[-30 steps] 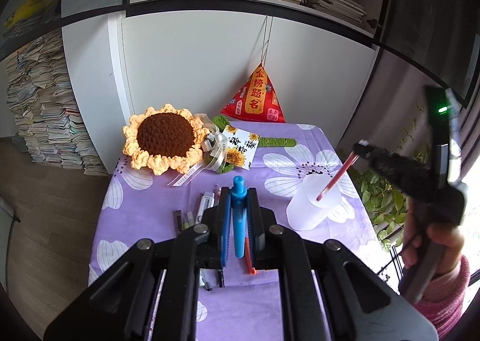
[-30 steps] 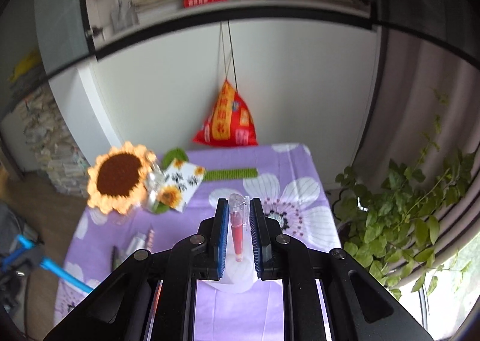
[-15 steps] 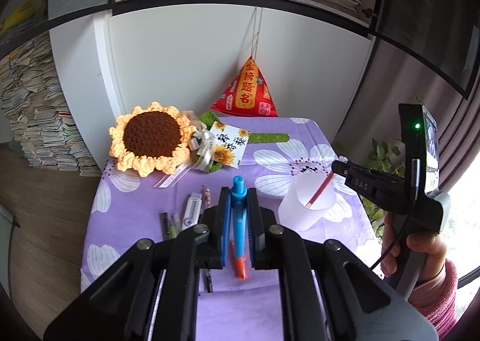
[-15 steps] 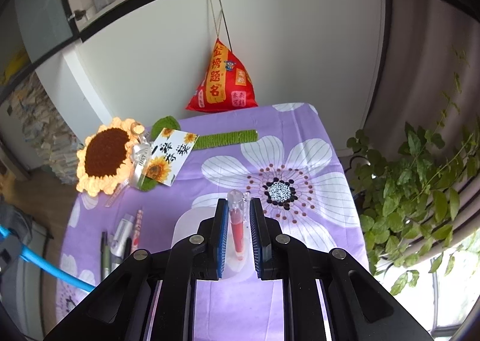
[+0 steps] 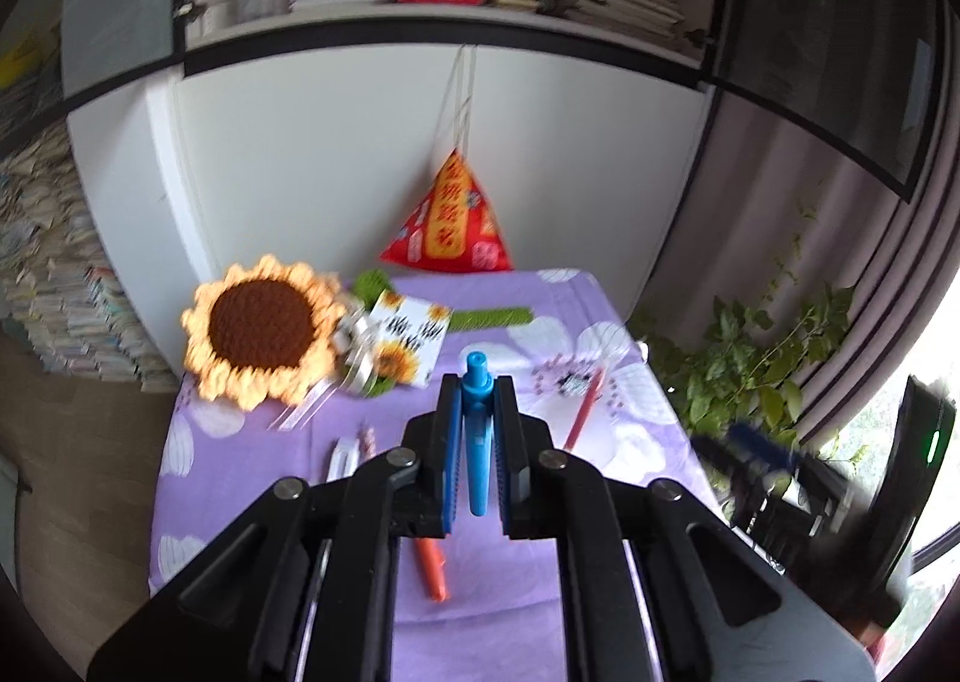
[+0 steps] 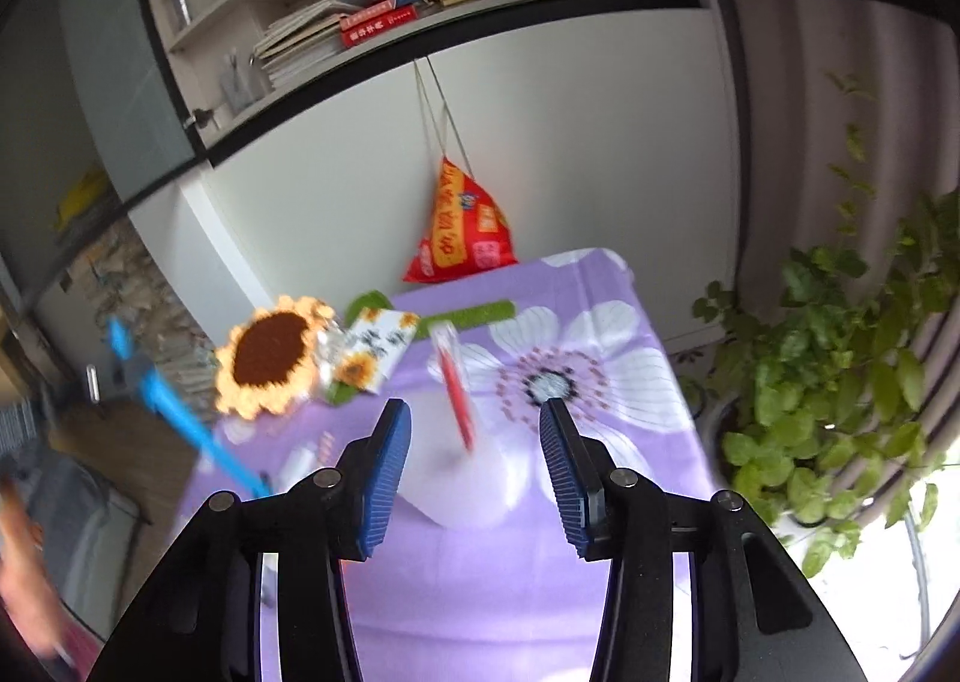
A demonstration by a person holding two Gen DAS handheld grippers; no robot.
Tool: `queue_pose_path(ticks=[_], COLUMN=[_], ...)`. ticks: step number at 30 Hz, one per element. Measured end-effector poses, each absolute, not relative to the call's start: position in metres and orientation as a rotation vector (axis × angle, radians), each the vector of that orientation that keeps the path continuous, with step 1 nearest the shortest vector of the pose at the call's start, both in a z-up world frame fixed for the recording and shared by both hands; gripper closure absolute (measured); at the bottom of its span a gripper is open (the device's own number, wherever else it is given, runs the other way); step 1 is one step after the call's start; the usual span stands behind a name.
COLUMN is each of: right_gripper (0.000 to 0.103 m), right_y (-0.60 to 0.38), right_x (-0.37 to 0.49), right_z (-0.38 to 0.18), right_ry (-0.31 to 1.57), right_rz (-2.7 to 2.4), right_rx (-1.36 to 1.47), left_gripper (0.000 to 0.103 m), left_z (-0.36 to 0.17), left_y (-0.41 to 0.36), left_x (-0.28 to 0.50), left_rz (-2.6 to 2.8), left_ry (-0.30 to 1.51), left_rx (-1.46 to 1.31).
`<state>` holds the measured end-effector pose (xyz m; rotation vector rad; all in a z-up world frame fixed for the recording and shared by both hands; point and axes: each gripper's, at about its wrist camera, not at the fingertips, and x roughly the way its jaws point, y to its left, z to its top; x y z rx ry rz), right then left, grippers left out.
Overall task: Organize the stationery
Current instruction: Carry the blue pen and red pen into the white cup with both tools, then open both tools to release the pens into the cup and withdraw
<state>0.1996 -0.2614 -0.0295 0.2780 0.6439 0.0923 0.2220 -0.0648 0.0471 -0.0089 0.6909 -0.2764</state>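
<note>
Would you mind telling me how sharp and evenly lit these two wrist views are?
Left wrist view: softly blurred throughout, the other gripper at lower right smeared, and the window beyond it blown out white. Right wrist view: the crocheted sunflower and the blue pen at left streak with motion blur, the black fingers stay crisp; both bend straight shelf edges, fisheye style.

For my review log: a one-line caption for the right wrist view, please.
Right gripper, jaws just opened and empty, faces the red pen leaning in the white cup on the purple floral tablecloth.
</note>
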Motion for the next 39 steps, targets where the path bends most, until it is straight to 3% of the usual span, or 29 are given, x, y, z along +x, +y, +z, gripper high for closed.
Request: queue_pose_path(ticks=[11, 39], right_gripper=[0.058, 0.058], right_y=[-0.280, -0.271], right_x=[0.165, 0.172], right_z=[-0.050, -0.059], right_ry=[0.558, 0.663], right_rz=[-0.144, -0.052], right_rx=[0.192, 0.182], left_gripper=[0.095, 0.095], left_z=[0.047, -0.041], left_y=[-0.119, -0.164], left_x=[0.253, 0.309], left_rz=[-0.362, -0.395], left_ry=[0.668, 0.880], left_rx=[0.019, 0.091])
